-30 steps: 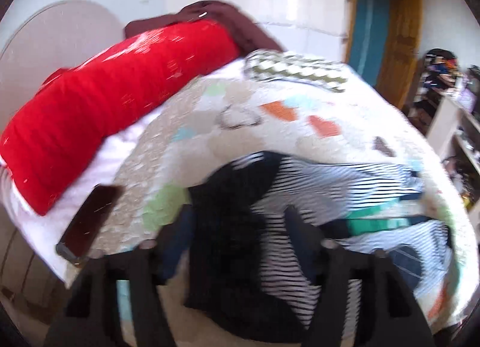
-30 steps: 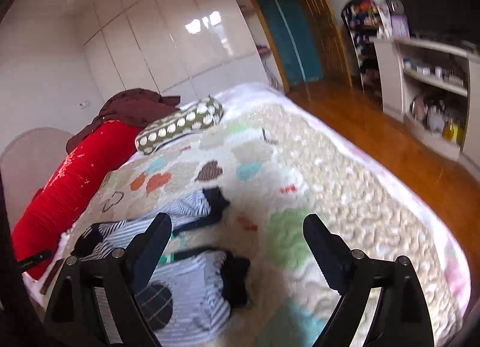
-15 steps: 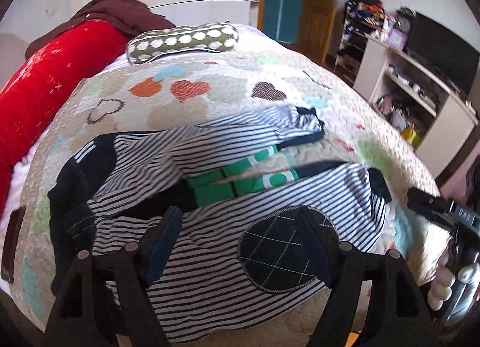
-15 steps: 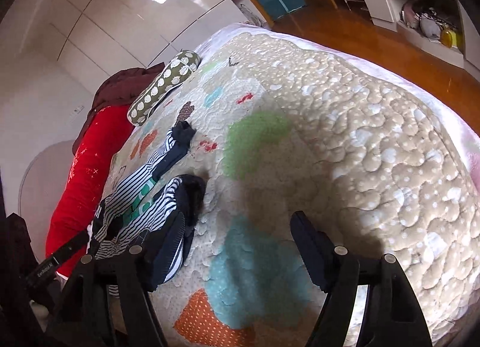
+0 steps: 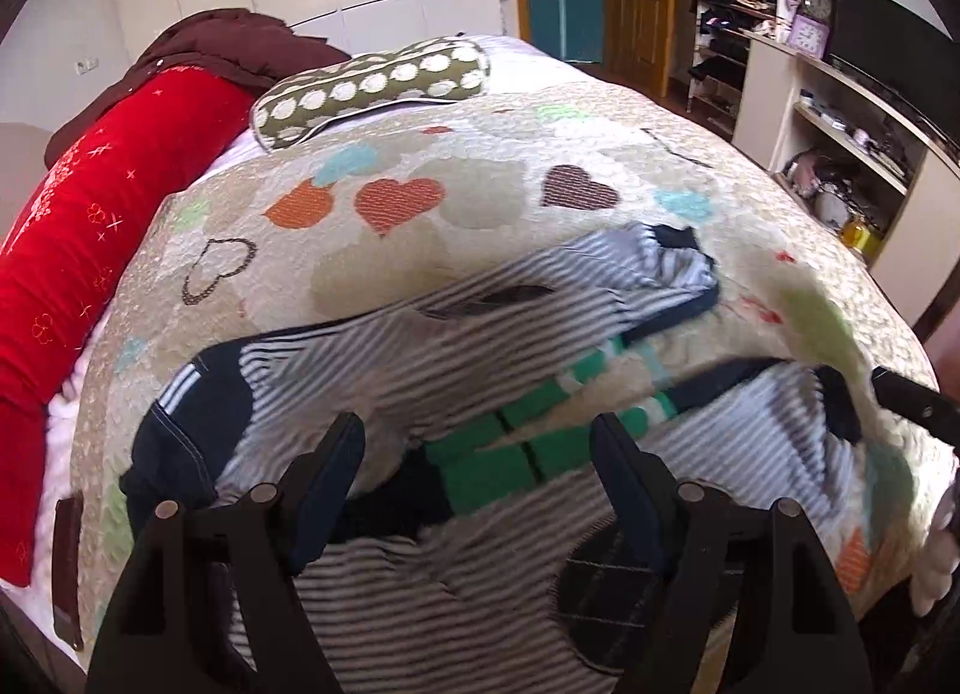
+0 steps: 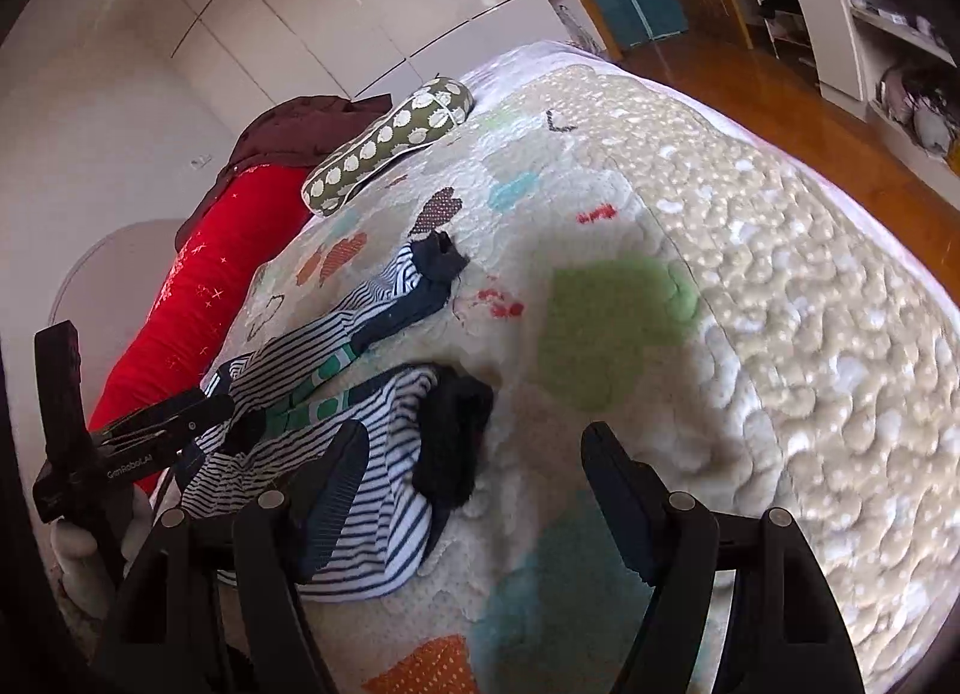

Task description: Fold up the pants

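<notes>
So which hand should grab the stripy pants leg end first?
Probably the right. The right tool hangs open right by the near leg's dark cuff. The left tool, also open, sits over the middle of the pants.

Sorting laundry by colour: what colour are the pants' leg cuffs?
Dark navy cuffs on the striped pants, clearest in the right wrist view.

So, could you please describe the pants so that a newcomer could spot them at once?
Start from the beige quilted bedspread with coloured hearts covering the bed. Near its front edge lie the navy-and-white striped pants, legs spread apart. Their green inner-leg bands and dark navy cuffs set them apart from the polka-dot olive pillow and long red bolster.
</notes>
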`<state>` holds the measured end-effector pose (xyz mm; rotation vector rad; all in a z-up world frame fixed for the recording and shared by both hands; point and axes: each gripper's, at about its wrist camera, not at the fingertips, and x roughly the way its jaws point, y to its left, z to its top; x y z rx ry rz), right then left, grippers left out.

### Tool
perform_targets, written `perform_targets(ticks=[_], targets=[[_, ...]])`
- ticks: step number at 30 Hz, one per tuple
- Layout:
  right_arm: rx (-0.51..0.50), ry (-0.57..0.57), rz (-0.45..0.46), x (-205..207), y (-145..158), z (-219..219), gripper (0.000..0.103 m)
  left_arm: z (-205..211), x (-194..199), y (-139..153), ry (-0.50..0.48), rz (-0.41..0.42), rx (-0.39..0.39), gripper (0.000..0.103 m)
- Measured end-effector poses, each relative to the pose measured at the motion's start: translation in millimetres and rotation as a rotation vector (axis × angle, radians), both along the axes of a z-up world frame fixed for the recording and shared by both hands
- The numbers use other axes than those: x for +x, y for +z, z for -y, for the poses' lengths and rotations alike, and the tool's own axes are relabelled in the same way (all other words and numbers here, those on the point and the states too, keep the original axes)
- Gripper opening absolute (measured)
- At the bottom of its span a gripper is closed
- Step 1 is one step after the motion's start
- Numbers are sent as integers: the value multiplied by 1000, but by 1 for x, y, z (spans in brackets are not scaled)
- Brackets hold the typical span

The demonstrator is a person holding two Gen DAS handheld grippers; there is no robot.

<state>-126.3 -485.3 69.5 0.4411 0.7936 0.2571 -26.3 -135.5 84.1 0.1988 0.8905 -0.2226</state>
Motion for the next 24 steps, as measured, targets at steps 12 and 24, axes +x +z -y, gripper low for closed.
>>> perform_targets(ticks=[12,24], targets=[[-306,369,-73,167,27,-87,79,-43,106,-12,30,-177,-95,77],[-482,591,-222,256,-37,-165,79,-55,153,-70,-83,-320,-42,76]])
